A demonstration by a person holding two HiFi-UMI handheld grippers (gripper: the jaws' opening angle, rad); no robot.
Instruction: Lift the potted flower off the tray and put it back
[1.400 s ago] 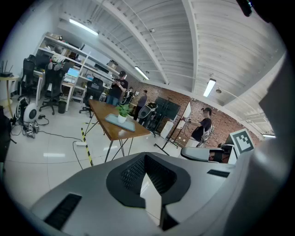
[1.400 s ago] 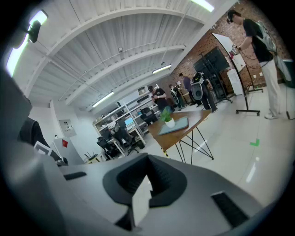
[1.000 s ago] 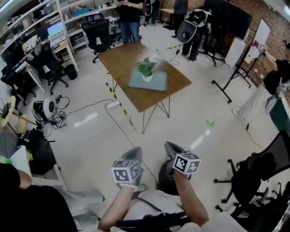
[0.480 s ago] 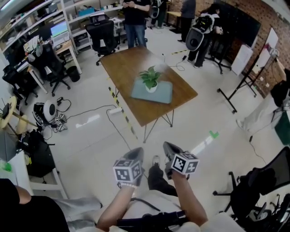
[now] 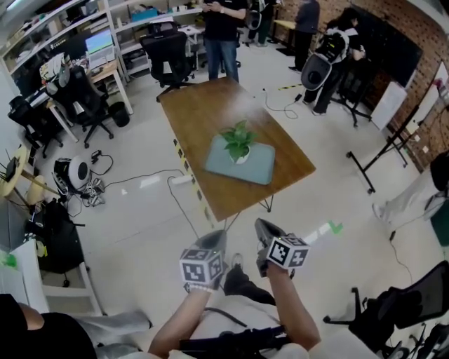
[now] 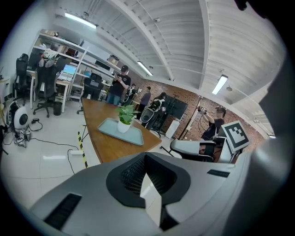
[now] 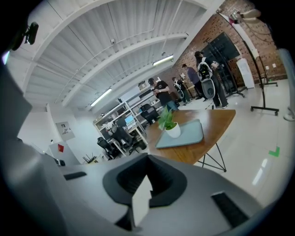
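1. Potted flower [image 5: 238,142], green leaves in a small white pot, stands upright on the tray [image 5: 261,170], toward its far left part.
2. That pale grey-blue tray lies flat on the wooden table [image 5: 200,112], near the table's closer end.
3. Both grippers hang side by side over the floor [image 5: 140,210], well apart from the table and close to the body of the person holding them.
4. On the left gripper [image 5: 212,240] the jaws are clenched together, with nothing between them.
5. On the right gripper [image 5: 265,229] the jaws are pressed together and are likewise empty.
6. At the table's far end stands a person [image 5: 223,28], with an office chair [image 5: 168,56] beside them and shelves [image 5: 133,21] behind.
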